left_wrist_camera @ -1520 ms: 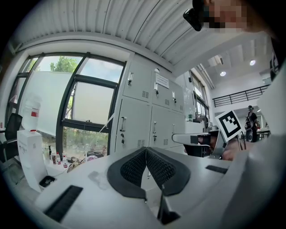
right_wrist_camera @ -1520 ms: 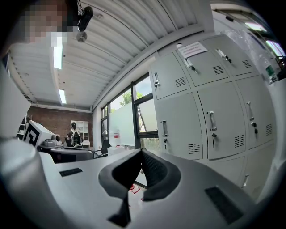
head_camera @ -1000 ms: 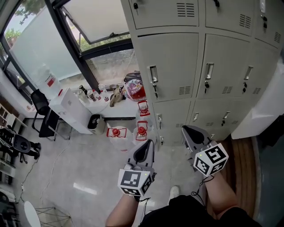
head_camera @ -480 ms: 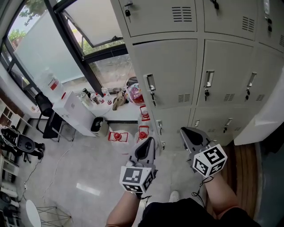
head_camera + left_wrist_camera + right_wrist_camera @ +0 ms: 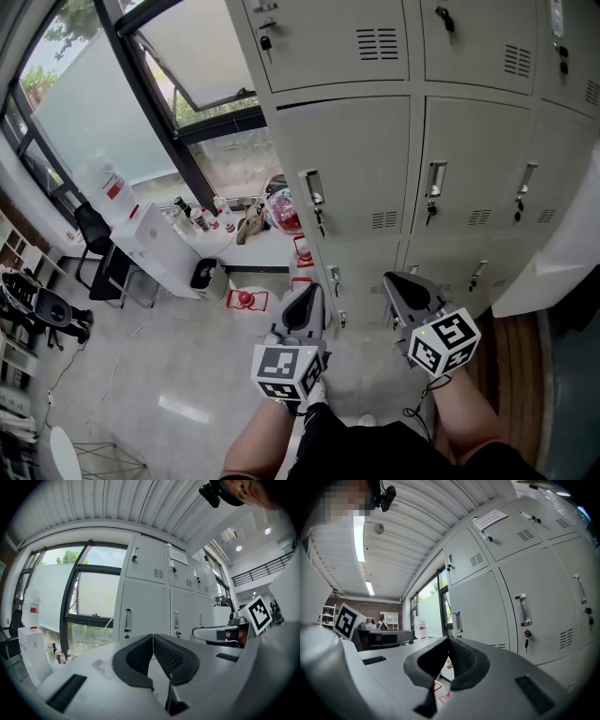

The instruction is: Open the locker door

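A bank of grey lockers (image 5: 394,159) stands ahead with every door closed. The left middle door (image 5: 347,169) has a chrome handle (image 5: 312,200) with a key under it; the neighbouring door's handle (image 5: 434,180) is to its right. My left gripper (image 5: 307,298) hangs low in front of the bottom row, shut with nothing in it. My right gripper (image 5: 392,279) is beside it, also shut and empty. In the left gripper view the pads (image 5: 140,656) meet below a door handle (image 5: 127,619). The right gripper (image 5: 448,640) points along the lockers, with a handle (image 5: 522,610) ahead.
A large window (image 5: 141,84) fills the left wall. Below it are a white cabinet (image 5: 159,246) with bottles, a black chair (image 5: 94,239) and red items (image 5: 246,300) on the grey floor. A white panel (image 5: 553,253) and wooden flooring (image 5: 511,356) lie at the right.
The lockers have slid down and to the left in the head view, showing more of the upper row. Both grippers stay shut and in about the same place.
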The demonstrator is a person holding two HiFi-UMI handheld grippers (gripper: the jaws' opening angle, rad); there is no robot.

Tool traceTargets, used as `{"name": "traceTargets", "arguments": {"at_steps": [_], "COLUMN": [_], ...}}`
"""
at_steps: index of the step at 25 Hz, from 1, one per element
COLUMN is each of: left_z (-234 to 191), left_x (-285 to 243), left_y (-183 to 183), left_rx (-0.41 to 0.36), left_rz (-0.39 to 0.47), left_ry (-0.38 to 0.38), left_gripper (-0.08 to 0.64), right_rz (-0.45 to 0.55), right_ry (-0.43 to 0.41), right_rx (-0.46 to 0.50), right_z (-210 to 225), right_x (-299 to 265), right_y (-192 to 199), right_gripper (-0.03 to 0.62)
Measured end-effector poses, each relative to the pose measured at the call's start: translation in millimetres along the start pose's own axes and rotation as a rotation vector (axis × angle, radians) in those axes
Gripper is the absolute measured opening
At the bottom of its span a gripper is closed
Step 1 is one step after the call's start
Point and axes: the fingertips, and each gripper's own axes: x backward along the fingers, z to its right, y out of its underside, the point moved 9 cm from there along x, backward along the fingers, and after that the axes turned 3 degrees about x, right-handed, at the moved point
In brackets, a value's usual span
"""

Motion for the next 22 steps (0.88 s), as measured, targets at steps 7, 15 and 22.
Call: {"name": "traceTargets", "arguments": {"at_steps": [7, 15, 22], "left_z": [-19.5, -44.0, -65.5], "left_x": [-20.9, -56.3, -93.3], "left_y": [-4.8, -10.9, -16.4], "left_rx": [-0.012, -0.006, -0.010], "left_rz": [0.014, 0.014, 0.017], "left_ry": [-0.009, 0.014, 0.023], "left_gripper": [0.018, 0.018, 0.018], "right_rz": [0.008, 0.010, -0.004], "right_ry": [0.025, 0.068, 0.107], "right_rx": [0.009, 0.014, -0.002], "right_z": [6.3, 18.1, 35.3], "right_x": [-10.3, -32.3, -51.7], "right_y": [0.2, -5.6, -2.3], "right_gripper": [0.054, 0.054, 0.054]}}
